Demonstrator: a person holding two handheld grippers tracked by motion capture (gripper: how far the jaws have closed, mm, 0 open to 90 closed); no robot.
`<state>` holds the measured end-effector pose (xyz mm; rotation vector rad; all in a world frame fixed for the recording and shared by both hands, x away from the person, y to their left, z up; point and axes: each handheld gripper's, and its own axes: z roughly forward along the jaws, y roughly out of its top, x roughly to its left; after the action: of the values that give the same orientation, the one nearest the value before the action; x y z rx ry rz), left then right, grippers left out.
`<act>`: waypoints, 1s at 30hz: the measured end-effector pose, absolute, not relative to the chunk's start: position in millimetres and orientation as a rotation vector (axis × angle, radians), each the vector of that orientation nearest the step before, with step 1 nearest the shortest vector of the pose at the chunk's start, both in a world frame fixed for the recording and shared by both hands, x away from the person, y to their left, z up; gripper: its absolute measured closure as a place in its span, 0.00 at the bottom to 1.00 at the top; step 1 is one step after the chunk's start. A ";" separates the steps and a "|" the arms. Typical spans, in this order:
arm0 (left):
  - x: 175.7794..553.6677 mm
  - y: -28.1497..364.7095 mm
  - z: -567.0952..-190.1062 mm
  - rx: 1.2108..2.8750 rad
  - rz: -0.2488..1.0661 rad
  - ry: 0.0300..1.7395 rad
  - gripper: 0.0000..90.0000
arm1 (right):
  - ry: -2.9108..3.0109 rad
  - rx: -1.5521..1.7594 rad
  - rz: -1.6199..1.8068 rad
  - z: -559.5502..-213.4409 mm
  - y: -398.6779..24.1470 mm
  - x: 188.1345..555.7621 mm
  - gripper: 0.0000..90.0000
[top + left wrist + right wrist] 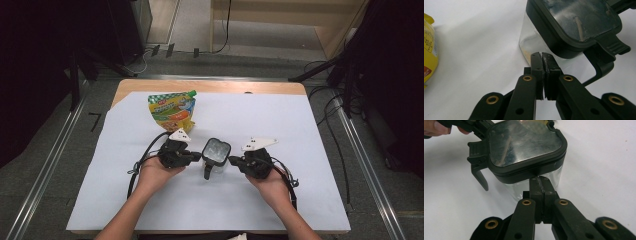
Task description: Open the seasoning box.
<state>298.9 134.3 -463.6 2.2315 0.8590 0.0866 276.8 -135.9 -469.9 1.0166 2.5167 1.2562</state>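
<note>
Lab recording bay: black curtains (pixel 45 65), floor cables (pixel 330 107), paper-covered table (pixel 300 150).

My two black handheld grippers, bare forearms.

Left gripper (pixel 195 156) and right gripper (pixel 234 160): black linked jaws with brass rivets, white three-cornered plates on top, black cables trailing toward six o'clock; no sleeves visible.

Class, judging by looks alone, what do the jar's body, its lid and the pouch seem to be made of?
Jar body: clear, probably plastic; the sheet shows through.
Lid: black matt plastic rim, glossy reflective panel.
Pouch: printed glossy film, likely foil laminate, creased.
</note>
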 end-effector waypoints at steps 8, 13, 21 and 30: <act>298.2 132.9 -465.0 2.220 0.066 0.875 1.00 | 2.506 1.033 1.234 -471.1 -134.8 278.4 1.00; 292.4 121.8 -467.6 2.220 0.043 0.848 1.00 | 2.462 1.088 1.216 -471.9 -140.9 283.5 1.00; 284.9 104.5 -468.8 2.211 -0.014 0.808 0.99 | 2.414 1.166 1.232 -473.1 -154.8 293.3 1.00; 284.3 97.5 -464.8 2.185 -0.060 0.762 0.98 | 2.386 1.187 1.244 -467.4 -171.5 289.1 1.00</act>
<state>284.3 97.5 -464.8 2.1850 0.7625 -0.0604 289.1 -171.5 -467.4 1.1874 2.3859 1.2443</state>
